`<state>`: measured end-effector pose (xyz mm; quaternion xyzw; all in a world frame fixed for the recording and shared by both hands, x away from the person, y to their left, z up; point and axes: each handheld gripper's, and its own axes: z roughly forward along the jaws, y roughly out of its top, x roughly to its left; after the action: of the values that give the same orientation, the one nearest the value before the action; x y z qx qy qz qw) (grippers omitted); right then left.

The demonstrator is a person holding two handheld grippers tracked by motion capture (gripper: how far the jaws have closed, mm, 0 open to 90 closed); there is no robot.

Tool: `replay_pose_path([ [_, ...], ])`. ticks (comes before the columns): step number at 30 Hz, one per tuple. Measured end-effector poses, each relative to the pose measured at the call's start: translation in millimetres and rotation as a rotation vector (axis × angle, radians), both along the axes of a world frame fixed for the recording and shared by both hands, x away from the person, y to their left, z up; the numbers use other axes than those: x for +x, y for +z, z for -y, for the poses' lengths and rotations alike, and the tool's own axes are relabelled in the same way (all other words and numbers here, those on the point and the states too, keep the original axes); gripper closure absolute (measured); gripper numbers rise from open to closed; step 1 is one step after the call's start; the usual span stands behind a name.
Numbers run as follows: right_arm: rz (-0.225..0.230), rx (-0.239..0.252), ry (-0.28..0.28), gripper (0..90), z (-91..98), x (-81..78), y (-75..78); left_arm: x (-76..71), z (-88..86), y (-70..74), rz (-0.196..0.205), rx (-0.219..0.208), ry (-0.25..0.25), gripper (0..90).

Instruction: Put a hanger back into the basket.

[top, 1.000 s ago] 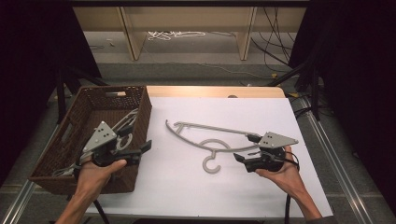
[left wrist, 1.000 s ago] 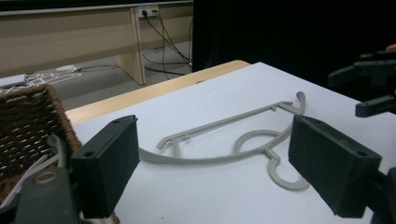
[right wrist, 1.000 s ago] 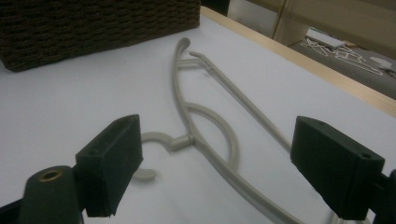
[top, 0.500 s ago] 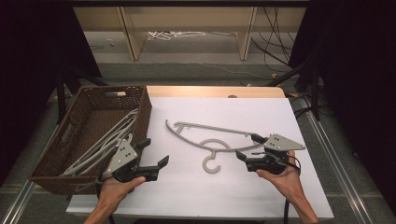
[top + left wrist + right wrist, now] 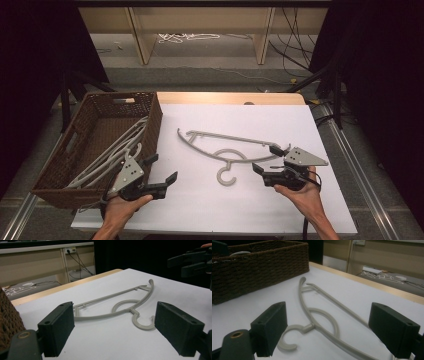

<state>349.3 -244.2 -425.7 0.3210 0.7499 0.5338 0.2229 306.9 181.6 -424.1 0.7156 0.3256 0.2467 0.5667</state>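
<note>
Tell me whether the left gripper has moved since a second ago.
Yes. The left gripper was over the near end of the wicker basket; it has come out rightward and nearer the person, onto the white table, jaws open toward the hanger.

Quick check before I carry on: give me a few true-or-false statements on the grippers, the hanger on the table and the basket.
1. Both grippers are open and hold nothing. True: the left gripper and right gripper stand wide apart, empty.
2. The hanger lies inside the basket. False: it lies flat on the white table, between the grippers.
3. The basket holds other hangers. True.
4. The right gripper is clamped on the hanger's hook. False: its jaws are open, beside the hanger.
</note>
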Motion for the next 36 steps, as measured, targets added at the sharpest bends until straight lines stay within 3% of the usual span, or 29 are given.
replay_pose_path([
  [2, 0.001, -0.007, 0.002, 16.3, 0.5, 0.2, 0.1, 0.0, 0.7, -1.7, -0.008, -0.009, 0.0, 16.1],
  [3, 0.027, -0.013, -0.002, 16.3, 1.0, 1.8, -0.2, -0.7, 1.0, -2.7, -0.012, -0.001, 0.001, 16.1],
  [5, -0.01, -0.022, 0.028, 16.3, 0.5, 4.7, -0.1, -1.6, 2.4, -4.7, -0.016, 0.009, -0.007, 16.1],
  [6, -0.005, -0.051, 0.028, 16.4, 0.5, 6.3, 0.0, -2.0, 2.3, -5.3, -0.009, 0.018, -0.01, 16.1],
  [7, -0.005, -0.051, 0.028, 16.4, 0.5, 6.3, 0.0, -2.0, 2.3, -5.3, -0.009, 0.018, -0.01, 16.0],
  [8, -0.01, -0.104, 0.055, 16.6, -0.7, 11.4, -0.6, -1.9, 2.5, -6.4, -0.001, 0.015, -0.018, 16.1],
  [9, -0.01, -0.104, 0.055, 16.6, -0.7, 11.4, -0.6, -2.4, 2.3, -6.8, -0.005, 0.013, -0.018, 16.1],
  [10, -0.016, -0.156, 0.074, 16.6, -2.4, 16.2, -0.2, -3.9, 1.8, -6.1, -0.006, 0.02, -0.013, 16.1],
  [11, -0.016, -0.156, 0.074, 16.6, -2.4, 16.2, -0.2, -3.9, 1.8, -6.1, -0.006, 0.02, -0.013, 16.1],
  [14, -0.062, -0.283, 0.14, 21.9, -5.2, 31.4, 1.8, -6.3, 2.7, -8.0, -0.005, 0.028, -0.026, 16.0],
  [15, -0.062, -0.283, 0.14, 21.9, -5.2, 31.4, 1.8, -6.3, 2.7, -8.0, -0.005, 0.028, -0.026, 16.0],
  [16, -0.087, -0.384, 0.184, 26.9, -7.3, 39.3, 2.9, -6.3, 2.7, -7.9, -0.006, 0.03, -0.029, 16.0],
  [18, -0.134, -0.447, 0.211, 26.4, -10.2, 47.1, 2.0, -6.2, 2.9, -7.6, -0.009, 0.029, -0.036, 16.1],
  [22, -0.197, -0.51, 0.226, 25.8, -17.4, 64.4, -5.4, -6.3, 3.8, -9.0, -0.022, 0.042, -0.044, 16.0],
  [24, -0.208, -0.516, 0.231, 25.9, -19.1, 68.5, -7.0, -6.4, 4.3, -9.2, -0.024, 0.04, -0.045, 16.0],
  [25, -0.244, -0.544, 0.251, 25.9, -20.4, 76.4, -10.4, -5.7, 4.9, -9.5, -0.015, 0.038, -0.058, 16.0],
  [29, -0.254, -0.571, 0.265, 28.6, -22.6, 88.6, -16.5, -5.9, 5.4, -9.7, -0.019, 0.034, -0.059, 16.0],
  [34, -0.324, -0.661, 0.324, 34.6, -31.2, 103.8, -26.8, -6.3, 4.7, -9.8, -0.024, 0.047, -0.061, 16.1],
  [36, -0.342, -0.66, 0.335, 36.2, -32.1, 107.8, -28.5, -6.4, 4.7, -9.9, -0.027, 0.048, -0.064, 16.0],
])
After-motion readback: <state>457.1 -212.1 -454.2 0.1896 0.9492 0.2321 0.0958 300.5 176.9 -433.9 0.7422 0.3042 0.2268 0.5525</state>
